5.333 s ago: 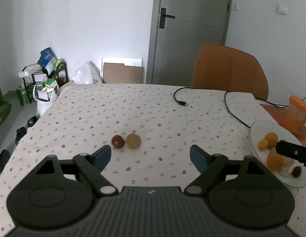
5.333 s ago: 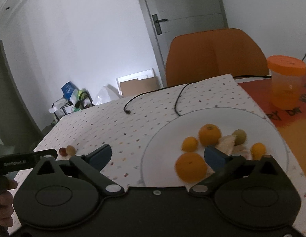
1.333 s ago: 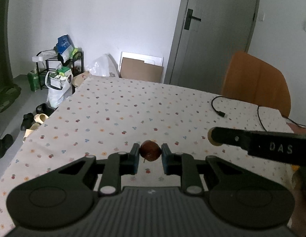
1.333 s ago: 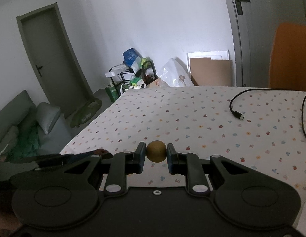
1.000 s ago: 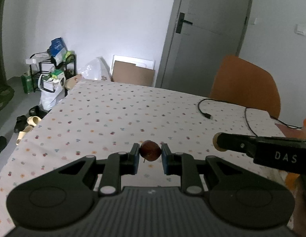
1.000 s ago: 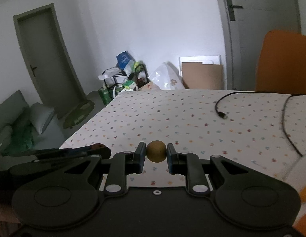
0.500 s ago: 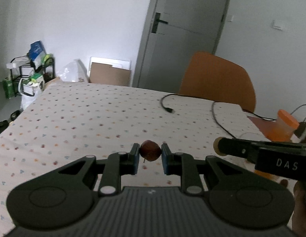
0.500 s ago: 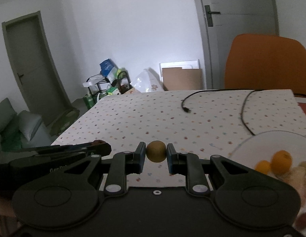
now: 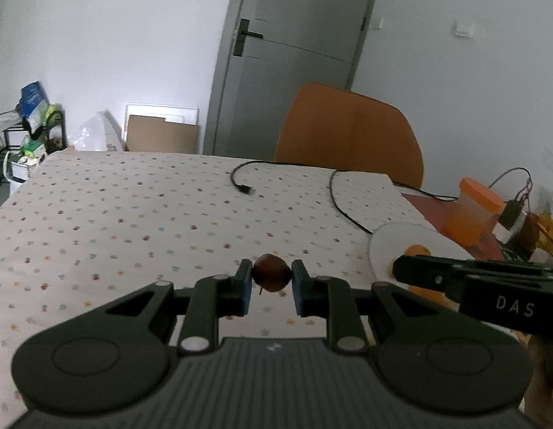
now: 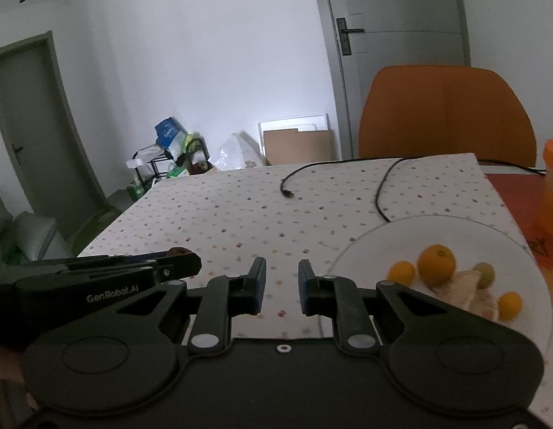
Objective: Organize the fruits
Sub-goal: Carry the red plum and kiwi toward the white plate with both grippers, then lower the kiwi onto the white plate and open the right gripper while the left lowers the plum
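The right hand-held gripper [image 10: 280,286], which half a second ago pinched a small round brownish-yellow fruit, now shows a bare gap between its parted blue pads (where that fruit has gone I cannot tell), just left of the white round plate [image 10: 362,246] of oranges. The left hand-held gripper [image 9: 271,287] still clamps the small dark-red round fruit [image 9: 271,277] above the dotted bench [image 9: 133,207], so its delivery remains.
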A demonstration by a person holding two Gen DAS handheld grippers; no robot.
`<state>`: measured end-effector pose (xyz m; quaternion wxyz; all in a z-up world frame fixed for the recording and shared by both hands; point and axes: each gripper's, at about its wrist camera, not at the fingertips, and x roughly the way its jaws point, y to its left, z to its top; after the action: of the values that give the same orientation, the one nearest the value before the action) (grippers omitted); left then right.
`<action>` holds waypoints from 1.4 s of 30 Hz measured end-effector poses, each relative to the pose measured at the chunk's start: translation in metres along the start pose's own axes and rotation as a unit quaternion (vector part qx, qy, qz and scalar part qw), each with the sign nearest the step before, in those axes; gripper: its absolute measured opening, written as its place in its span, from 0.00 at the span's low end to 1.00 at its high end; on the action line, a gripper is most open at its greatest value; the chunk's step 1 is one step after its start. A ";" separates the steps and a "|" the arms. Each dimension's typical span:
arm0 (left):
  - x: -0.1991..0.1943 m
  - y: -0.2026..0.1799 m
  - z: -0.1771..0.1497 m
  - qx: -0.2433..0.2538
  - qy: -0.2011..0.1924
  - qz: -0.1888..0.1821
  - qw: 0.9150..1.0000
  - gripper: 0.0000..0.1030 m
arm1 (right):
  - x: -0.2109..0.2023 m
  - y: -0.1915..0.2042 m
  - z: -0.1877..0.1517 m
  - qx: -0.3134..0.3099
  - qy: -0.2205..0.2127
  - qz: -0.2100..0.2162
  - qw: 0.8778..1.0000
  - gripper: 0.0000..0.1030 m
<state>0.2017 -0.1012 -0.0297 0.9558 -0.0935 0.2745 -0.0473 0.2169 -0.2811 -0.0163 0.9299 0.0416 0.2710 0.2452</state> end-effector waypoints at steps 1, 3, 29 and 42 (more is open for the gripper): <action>0.001 -0.001 -0.001 0.001 0.001 -0.001 1.000 0.21 | -0.001 -0.003 -0.001 0.003 0.001 -0.002 1.000 0.16; 0.001 -0.004 -0.002 0.003 0.002 -0.002 1.000 0.21 | -0.001 -0.007 -0.003 0.009 0.003 -0.003 1.000 0.16; -0.003 0.011 -0.030 -0.005 0.027 -0.015 1.000 0.21 | -0.037 -0.014 -0.063 0.036 0.024 -0.027 0.999 0.31; -0.013 0.004 -0.052 0.013 0.046 -0.036 0.998 0.21 | -0.022 -0.020 -0.082 0.054 0.038 -0.057 0.996 0.42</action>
<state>0.1637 -0.1037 -0.0667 0.9410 -0.0884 0.3142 -0.0896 0.1665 -0.3139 -0.0790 0.9277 0.0672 0.3211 0.1783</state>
